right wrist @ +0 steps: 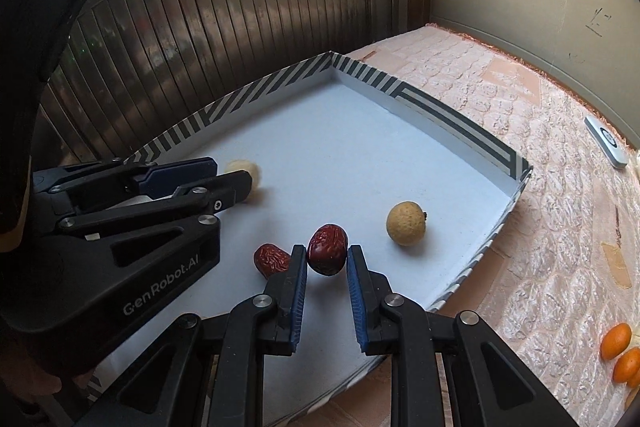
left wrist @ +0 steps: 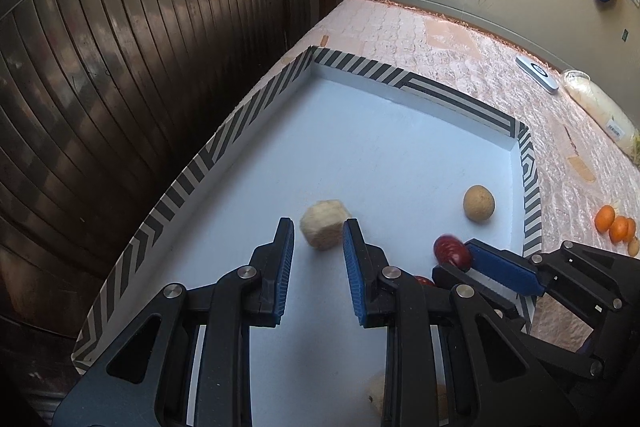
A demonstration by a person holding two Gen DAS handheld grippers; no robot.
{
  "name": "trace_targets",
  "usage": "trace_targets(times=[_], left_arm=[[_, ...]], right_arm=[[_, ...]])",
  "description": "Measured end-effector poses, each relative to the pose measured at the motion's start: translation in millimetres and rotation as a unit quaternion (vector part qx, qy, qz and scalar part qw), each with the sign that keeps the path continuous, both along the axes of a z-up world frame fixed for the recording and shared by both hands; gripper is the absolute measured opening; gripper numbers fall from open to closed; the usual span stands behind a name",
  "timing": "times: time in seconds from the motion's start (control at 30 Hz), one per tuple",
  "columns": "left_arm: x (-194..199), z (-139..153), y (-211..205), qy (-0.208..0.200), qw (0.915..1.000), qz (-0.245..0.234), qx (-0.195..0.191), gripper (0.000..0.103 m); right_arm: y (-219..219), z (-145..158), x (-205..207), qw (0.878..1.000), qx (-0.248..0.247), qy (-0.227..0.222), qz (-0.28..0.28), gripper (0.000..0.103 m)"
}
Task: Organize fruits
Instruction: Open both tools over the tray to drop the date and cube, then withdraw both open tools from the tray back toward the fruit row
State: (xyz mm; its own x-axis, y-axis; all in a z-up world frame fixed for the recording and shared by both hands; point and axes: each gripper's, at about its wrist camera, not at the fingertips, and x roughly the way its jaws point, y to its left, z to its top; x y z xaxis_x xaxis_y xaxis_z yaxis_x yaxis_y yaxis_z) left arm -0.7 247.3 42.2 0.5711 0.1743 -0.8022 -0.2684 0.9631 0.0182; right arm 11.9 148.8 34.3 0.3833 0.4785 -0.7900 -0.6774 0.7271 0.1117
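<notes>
The right gripper (right wrist: 327, 259) pinches a red date (right wrist: 327, 254) over the tray (right wrist: 460, 123). The left gripper (left wrist: 318, 243) nips a pale fruit (left wrist: 323, 229).

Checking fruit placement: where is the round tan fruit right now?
The round tan fruit lies inside the striped tray, near its right wall, right of the dark red date.

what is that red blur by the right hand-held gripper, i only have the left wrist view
observer: a wrinkled red date, pinched between the tips of the right hand-held gripper.
operator: any more of those
observer: yes, a second date lies on the tray, just beside that gripper's left finger.
operator: and my left one from the side
observer: the left hand-held gripper has its tips closed on the pale fruit.
</notes>
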Motion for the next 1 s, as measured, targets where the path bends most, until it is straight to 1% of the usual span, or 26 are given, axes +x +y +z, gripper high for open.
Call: trace_targets(times=[0.1, 0.27, 0.3, 0.33, 0.4, 0.53, 0.67, 0.83, 1.0], left_arm=[[0.3, -1.3, 0.1, 0.004, 1.0000, 0.000, 0.000, 0.025], [0.6, -3.0, -0.8, 0.011, 0.9999, 0.004, -0.001, 0.025], [0.3, -3.1, -1.0, 0.012, 0.9999, 0.005, -0.001, 0.029], [-0.3, -2.7, -1.5, 0.011, 0.9999, 0.006, -0.002, 0.041], [-3.3, 0.3, -2.9, 0.002, 1.0000, 0.006, -0.003, 0.058], [-8.8, 9.3, -7.6, -0.013, 0.9999, 0.008, 0.003, 0.058], [-13.2, 17.7, -18.7, -0.025, 0.9997, -0.001, 0.006, 0.058], [-17.4, 26.9, -42.3, -0.038, 0.9989, -0.027, 0.003, 0.058], [-18.5, 34.6, -73.6, -0.050, 0.9969, -0.060, 0.000, 0.058]], right_arm=[[1.4, -0.5, -1.1, 1.000, 0.002, 0.006, 0.006, 0.020], [-4.6, 3.3, -4.5, 1.000, 0.015, 0.012, 0.000, 0.020], [-7.8, 5.3, -6.3, 1.000, 0.019, 0.011, -0.001, 0.020], [-10.9, 7.7, -7.9, 1.000, 0.022, 0.009, -0.003, 0.020], [-16.5, 11.3, -11.0, 1.000, 0.030, 0.006, -0.008, 0.020], [-32.0, 20.0, -18.9, 0.999, 0.041, -0.005, -0.020, 0.020], [-53.3, 27.4, -25.1, 0.998, 0.054, -0.013, -0.039, 0.020], [-84.3, 31.8, -31.6, 0.996, 0.055, -0.023, -0.071, 0.020], [-126.6, 33.6, -37.1, 0.992, 0.051, -0.027, -0.114, 0.021]])
